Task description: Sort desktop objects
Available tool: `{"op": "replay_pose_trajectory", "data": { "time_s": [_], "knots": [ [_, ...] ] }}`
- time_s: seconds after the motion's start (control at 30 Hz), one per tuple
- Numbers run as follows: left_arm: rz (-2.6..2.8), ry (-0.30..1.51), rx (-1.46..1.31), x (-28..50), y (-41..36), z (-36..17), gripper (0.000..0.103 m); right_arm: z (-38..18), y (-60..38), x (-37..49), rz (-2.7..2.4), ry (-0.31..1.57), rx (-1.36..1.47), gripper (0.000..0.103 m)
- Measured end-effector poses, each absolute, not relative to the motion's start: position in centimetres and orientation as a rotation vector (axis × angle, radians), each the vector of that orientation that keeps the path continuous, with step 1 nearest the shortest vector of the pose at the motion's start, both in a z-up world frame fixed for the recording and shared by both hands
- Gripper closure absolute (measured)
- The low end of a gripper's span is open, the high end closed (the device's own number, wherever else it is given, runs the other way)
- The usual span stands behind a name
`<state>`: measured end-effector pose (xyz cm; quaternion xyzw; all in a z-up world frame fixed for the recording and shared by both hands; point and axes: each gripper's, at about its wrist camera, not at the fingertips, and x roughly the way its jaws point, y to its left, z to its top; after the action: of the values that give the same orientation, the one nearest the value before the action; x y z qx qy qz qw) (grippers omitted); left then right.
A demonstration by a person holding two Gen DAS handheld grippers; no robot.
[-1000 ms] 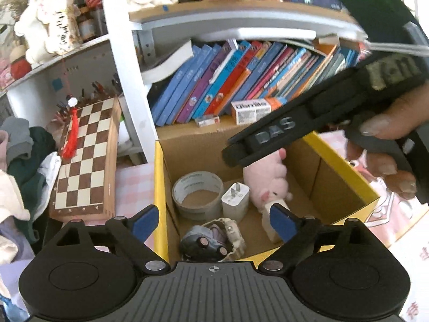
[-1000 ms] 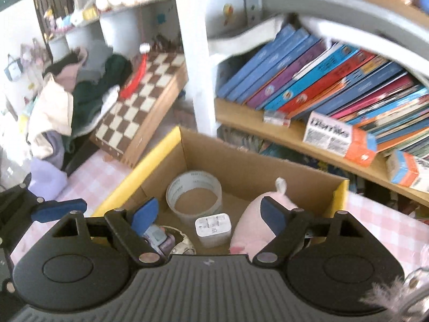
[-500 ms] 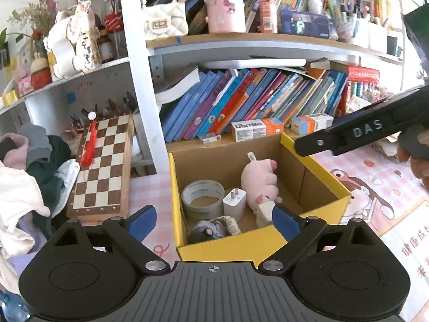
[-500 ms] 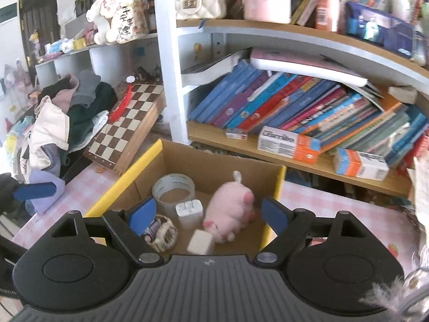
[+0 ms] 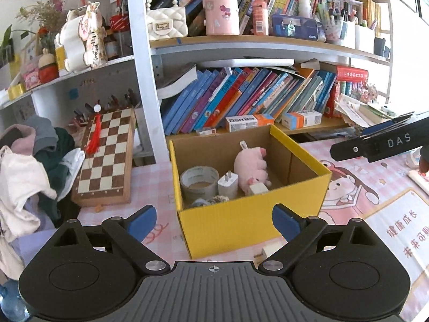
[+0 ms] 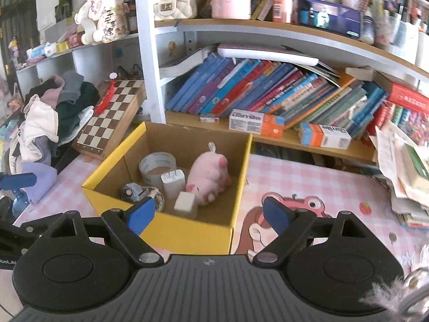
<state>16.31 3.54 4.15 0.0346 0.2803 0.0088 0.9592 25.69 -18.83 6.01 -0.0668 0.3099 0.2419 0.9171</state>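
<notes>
A yellow cardboard box (image 5: 249,225) (image 6: 187,230) stands on the pink desk mat. Inside it lie a tape roll (image 5: 199,181) (image 6: 157,165), a white charger plug (image 5: 228,185) (image 6: 173,183), a pink plush pig (image 5: 250,166) (image 6: 207,178), a small white block (image 5: 258,188) (image 6: 185,201) and a watch (image 6: 139,193). My left gripper (image 5: 214,221) is open and empty, in front of the box. My right gripper (image 6: 207,214) is open and empty, near the box's front right corner. The right gripper's body (image 5: 380,143) shows at the right of the left wrist view.
A chessboard (image 5: 107,158) (image 6: 112,112) leans by a white shelf post (image 5: 143,67). A clothes pile (image 5: 29,166) lies at the left. Books (image 5: 241,99) and small cartons (image 6: 256,122) fill the shelf behind. Papers (image 6: 402,171) are stacked at the right. A small piece (image 5: 268,251) lies before the box.
Both grippers have pulled back and up from inside the box to outside it. The right gripper has moved off to the right. The white block now lies by the pig.
</notes>
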Motion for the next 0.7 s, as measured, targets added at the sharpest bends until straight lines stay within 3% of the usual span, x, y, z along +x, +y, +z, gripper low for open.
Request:
{"op": "replay_pose_trajectory", "data": {
  "time_s": [0.7],
  "knots": [
    [0.008, 0.63, 0.076, 10.2, 3.8, 1.1, 0.008, 0.5, -19.7, 16.3, 0.386, 0.71, -0.174, 0.015]
  ]
}}
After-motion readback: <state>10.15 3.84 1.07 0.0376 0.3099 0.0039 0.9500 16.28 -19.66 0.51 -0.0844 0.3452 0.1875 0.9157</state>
